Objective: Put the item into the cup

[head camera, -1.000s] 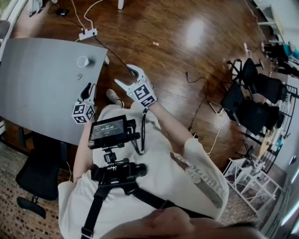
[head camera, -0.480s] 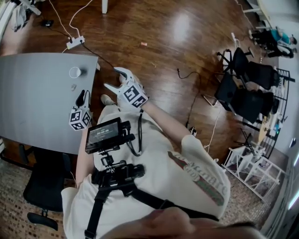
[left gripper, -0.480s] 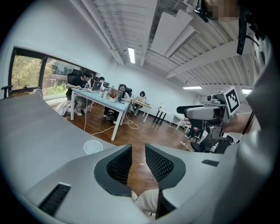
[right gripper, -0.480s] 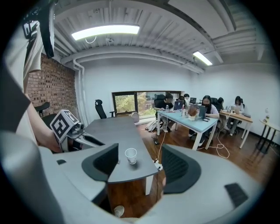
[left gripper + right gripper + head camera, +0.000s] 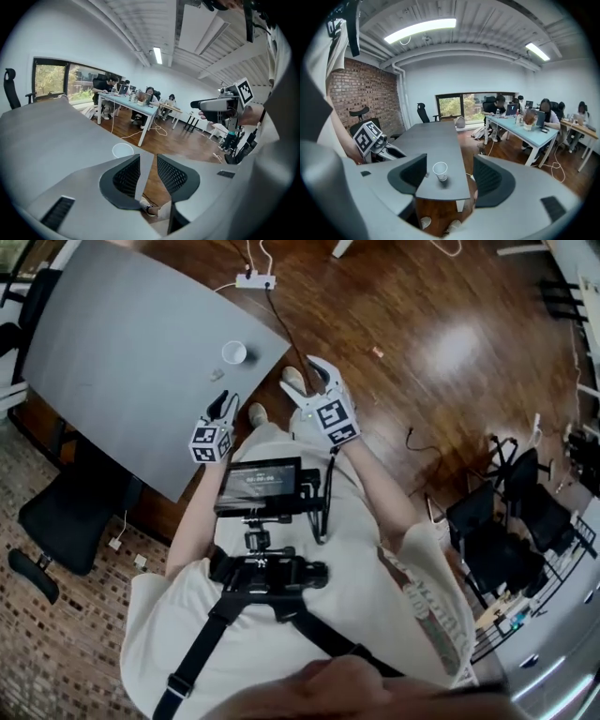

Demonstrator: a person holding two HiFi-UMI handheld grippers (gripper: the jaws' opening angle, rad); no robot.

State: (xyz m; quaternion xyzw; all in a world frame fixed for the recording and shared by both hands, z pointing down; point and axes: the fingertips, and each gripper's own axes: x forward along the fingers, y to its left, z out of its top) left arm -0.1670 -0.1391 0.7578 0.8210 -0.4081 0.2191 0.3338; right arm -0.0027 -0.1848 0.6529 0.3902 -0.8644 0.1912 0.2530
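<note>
A white paper cup (image 5: 233, 352) stands upright near the corner of the grey table (image 5: 122, 352). A small pale item (image 5: 217, 375) lies on the table just in front of the cup. My left gripper (image 5: 225, 401) hovers over the table edge, short of the item. Its jaws are opening, with a narrow gap and nothing between them (image 5: 148, 159); the cup (image 5: 123, 150) shows beyond them. My right gripper (image 5: 302, 376) hangs over the floor beside the table corner. It is wide open and empty (image 5: 450, 161), pointing at the cup (image 5: 440, 170).
A black office chair (image 5: 66, 512) stands at the table's near side. A power strip (image 5: 253, 280) with cables lies on the wood floor. More black chairs (image 5: 506, 512) are at the right. A camera rig (image 5: 258, 488) hangs on the person's chest. People sit at desks (image 5: 525, 124) in the background.
The head camera has swung, so table and cup sit further right and look larger. Both grippers have come a little closer to the cup.
</note>
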